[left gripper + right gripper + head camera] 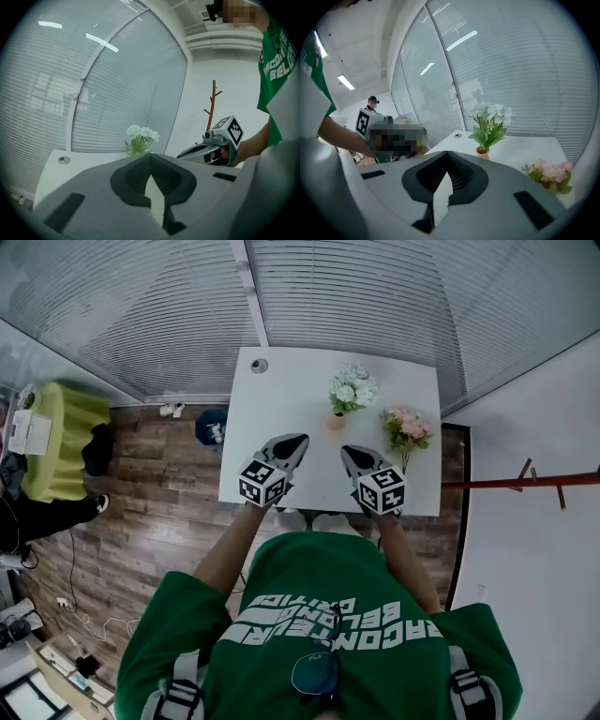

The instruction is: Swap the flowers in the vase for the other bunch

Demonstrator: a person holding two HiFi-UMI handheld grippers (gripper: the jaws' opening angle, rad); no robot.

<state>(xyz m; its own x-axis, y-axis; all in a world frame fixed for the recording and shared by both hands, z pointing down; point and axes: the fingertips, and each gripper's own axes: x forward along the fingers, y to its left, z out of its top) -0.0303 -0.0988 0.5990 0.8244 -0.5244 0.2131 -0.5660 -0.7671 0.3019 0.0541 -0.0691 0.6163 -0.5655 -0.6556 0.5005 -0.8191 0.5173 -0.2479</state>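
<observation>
The white flowers (352,390), round pale blooms over green leaves, stand upright in a small terracotta-coloured vase (337,422) near the middle of the white bench (281,399). The pink bunch (406,429) lies loose on the bench just right of the vase, near the right edge, with its stems toward the person. The left gripper (296,443) and the right gripper (348,454) are held side by side over the near part of the bench, apart from both bunches. Each has its fingers (131,180) pressed together with nothing between them. The person's green shirt (328,615) bears white lettering, upside down in the head view. In the left gripper view a piece of it reads "BEL". The right gripper view takes in the vase, both bunches and a small round fitting (458,136) at the far corner. The left gripper view shows only the white blooms above its fingers, the right gripper, and a wooden coat rack (213,105) by the wall.
</observation>
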